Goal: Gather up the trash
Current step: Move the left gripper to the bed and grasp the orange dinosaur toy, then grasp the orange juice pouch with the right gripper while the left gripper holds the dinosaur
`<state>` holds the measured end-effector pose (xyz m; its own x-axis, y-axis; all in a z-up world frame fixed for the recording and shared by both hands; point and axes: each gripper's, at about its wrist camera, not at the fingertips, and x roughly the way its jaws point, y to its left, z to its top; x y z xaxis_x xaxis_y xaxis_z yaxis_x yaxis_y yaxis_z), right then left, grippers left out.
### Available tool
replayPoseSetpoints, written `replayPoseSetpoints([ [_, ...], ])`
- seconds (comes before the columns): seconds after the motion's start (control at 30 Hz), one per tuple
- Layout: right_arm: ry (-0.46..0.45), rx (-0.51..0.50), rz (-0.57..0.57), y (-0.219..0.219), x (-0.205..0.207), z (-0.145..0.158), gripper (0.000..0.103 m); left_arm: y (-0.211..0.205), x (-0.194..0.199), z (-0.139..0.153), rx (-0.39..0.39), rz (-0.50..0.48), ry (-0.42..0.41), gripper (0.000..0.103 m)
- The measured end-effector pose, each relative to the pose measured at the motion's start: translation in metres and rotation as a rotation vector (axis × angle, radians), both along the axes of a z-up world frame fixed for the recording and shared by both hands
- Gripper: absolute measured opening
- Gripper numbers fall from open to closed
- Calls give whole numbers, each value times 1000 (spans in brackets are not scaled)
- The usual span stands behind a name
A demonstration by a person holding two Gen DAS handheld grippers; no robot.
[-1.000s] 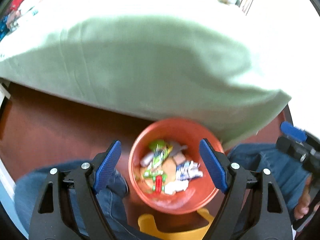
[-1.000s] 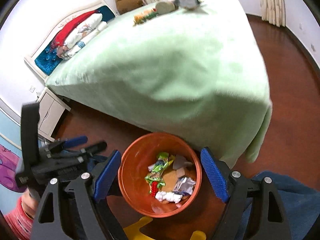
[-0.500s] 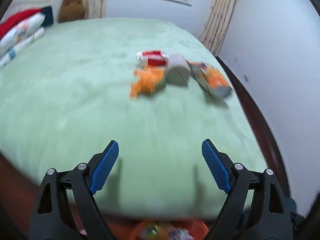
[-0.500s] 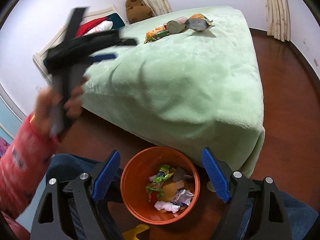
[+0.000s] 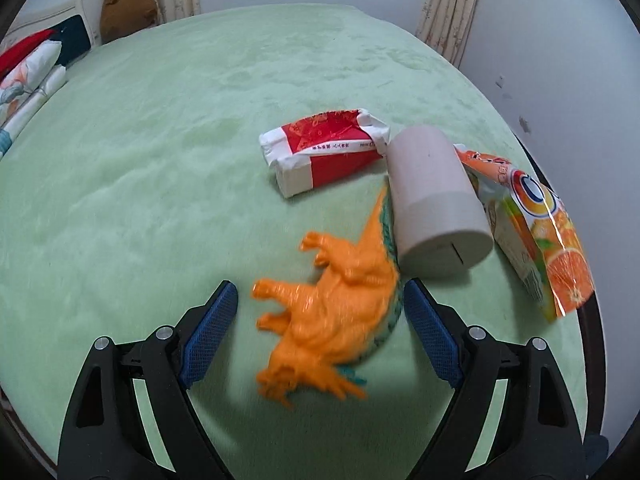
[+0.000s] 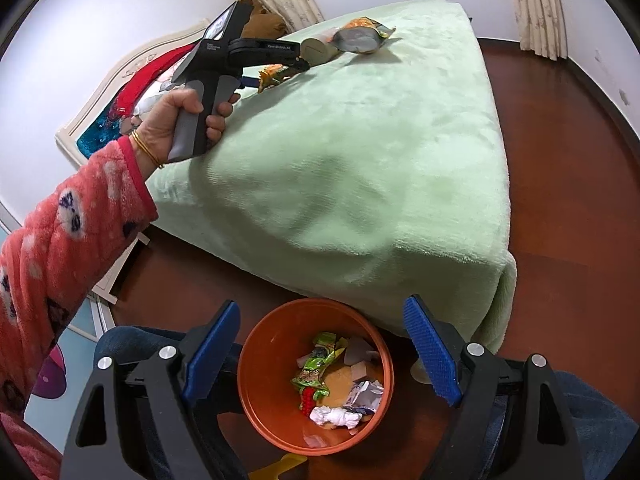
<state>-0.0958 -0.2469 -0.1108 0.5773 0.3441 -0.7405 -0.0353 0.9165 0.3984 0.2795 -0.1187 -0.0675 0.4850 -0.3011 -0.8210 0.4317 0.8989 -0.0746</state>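
From my left wrist camera, my left gripper point(image 5: 320, 330) hangs over the green bed point(image 5: 160, 160), its jaws wide apart and just narrowing a little, with an orange toy dinosaur point(image 5: 324, 320) lying blurred between them, untouched by either pad. Just beyond it a grey cylinder point(image 5: 434, 208) lies on its side. A red-and-white tissue pack point(image 5: 324, 150) sits beside the cylinder's far end, and a crumpled orange-printed snack bag point(image 5: 536, 232) rests by the bed's right edge. Pillows point(image 5: 24, 68) and a brown plush toy point(image 5: 124, 4) are at the head of the bed, with curtains point(image 5: 444, 4) behind.

From my right wrist camera, my right gripper point(image 6: 322, 354) is open and empty above an orange bin point(image 6: 280, 400) on the dark wooden floor point(image 6: 560, 160), just off the bed's near corner. The bin holds a green wrapper point(image 6: 316, 368), crumpled white paper point(image 6: 334, 416), a silvery wrapper point(image 6: 366, 396) and some brownish scraps. My left hand point(image 6: 176, 120), in a pink patterned sleeve point(image 6: 68, 240), holds the other gripper out over the bed towards the far items.
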Motion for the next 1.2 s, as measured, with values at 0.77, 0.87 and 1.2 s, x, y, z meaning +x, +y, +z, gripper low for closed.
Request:
replayPoseSetpoints([
  [0.77,-34,-23,20,15,-9,17,82,66,-100,22,-62,48,-94,60],
  [0.87,-48,-38,26,19,-9,25,82,88,-132,30,-89,57,-109,60],
  [1.2,-106,-80,19,11,33,63,82,153,-212,48,-138,130,-127,60],
])
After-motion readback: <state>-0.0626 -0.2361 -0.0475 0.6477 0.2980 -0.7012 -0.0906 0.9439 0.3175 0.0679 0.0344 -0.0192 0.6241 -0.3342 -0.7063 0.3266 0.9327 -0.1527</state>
